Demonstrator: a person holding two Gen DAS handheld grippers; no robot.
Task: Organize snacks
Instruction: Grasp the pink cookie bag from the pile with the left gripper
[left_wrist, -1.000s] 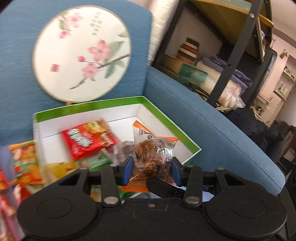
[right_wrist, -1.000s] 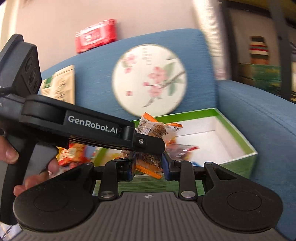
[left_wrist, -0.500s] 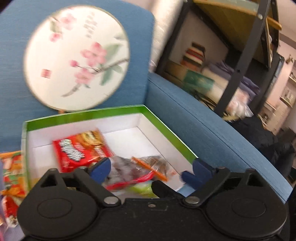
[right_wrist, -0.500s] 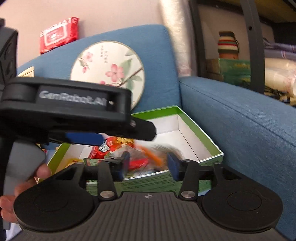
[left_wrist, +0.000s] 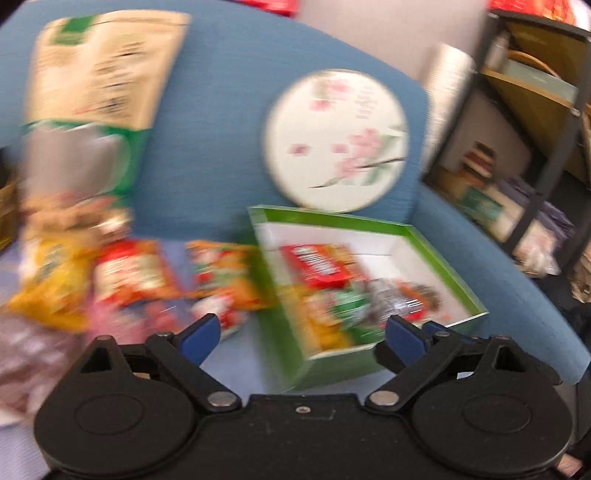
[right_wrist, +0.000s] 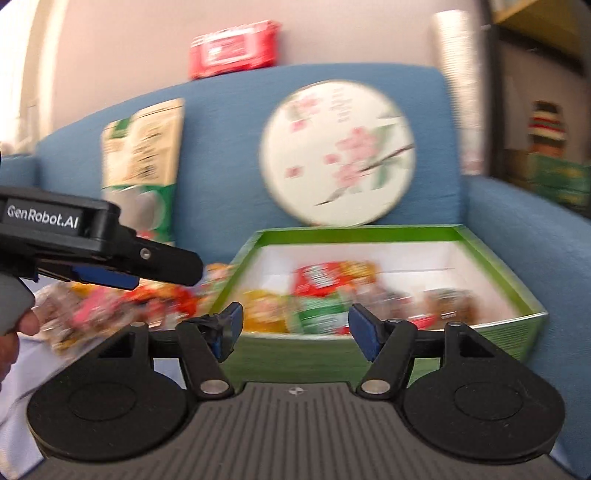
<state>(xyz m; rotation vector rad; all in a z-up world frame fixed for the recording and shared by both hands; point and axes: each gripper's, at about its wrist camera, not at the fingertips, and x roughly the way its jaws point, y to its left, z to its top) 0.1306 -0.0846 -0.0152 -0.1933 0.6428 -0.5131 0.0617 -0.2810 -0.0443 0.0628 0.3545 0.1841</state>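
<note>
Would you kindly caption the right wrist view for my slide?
Right gripper, opening and empty, faces the green box of snacks on a blue sofa.

Support: blue sofa (left_wrist: 221, 155), pale cloth (left_wrist: 240, 354) on seat
Lower right: green box (left_wrist: 369, 363)
Lower left: loose snack packets (left_wrist: 133, 273)
Backrest: round fan (left_wrist: 336, 140)

Left gripper (left_wrist: 303, 334) fingers spread empty before the green box (left_wrist: 369, 360).
</note>
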